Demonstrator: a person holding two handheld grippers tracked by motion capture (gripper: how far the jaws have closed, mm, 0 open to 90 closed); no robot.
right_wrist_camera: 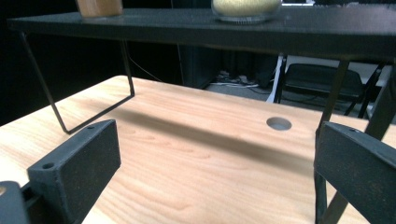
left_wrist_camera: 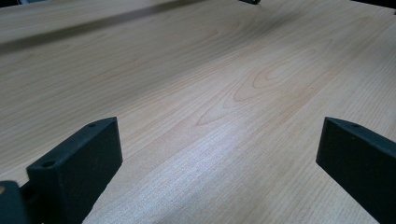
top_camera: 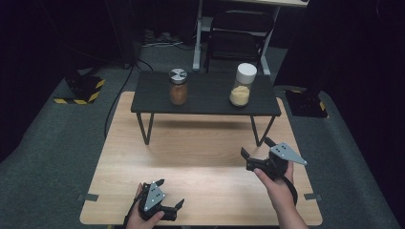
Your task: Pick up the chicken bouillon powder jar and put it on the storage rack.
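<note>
On the raised black shelf (top_camera: 205,98), at twelve o'clock from both grippers, stood the brown jar (top_camera: 178,87) and the yellow jar (top_camera: 242,85). Left gripper (top_camera: 171,194) and right gripper (top_camera: 255,147) hung released, well apart from them; the right gripper view revealed a table hole (right_wrist_camera: 279,123).

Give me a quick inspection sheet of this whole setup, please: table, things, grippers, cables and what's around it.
Surface: light wooden table, bare near the grippers; a round hole in it by the shelf leg.
Job's things: brown-filled jar with metal lid and yellow-filled jar with white lid, both upright and apart on the black raised shelf.
Clutter: nothing seen.
Grippers: left gripper low at the near edge, jaws open, holding nothing; right gripper raised toward the shelf, jaws open, holding nothing.
Cables: a black cable on the floor at the left.
Surroundings: grey carpet, hazard-striped bases, a folding chair behind.
</note>
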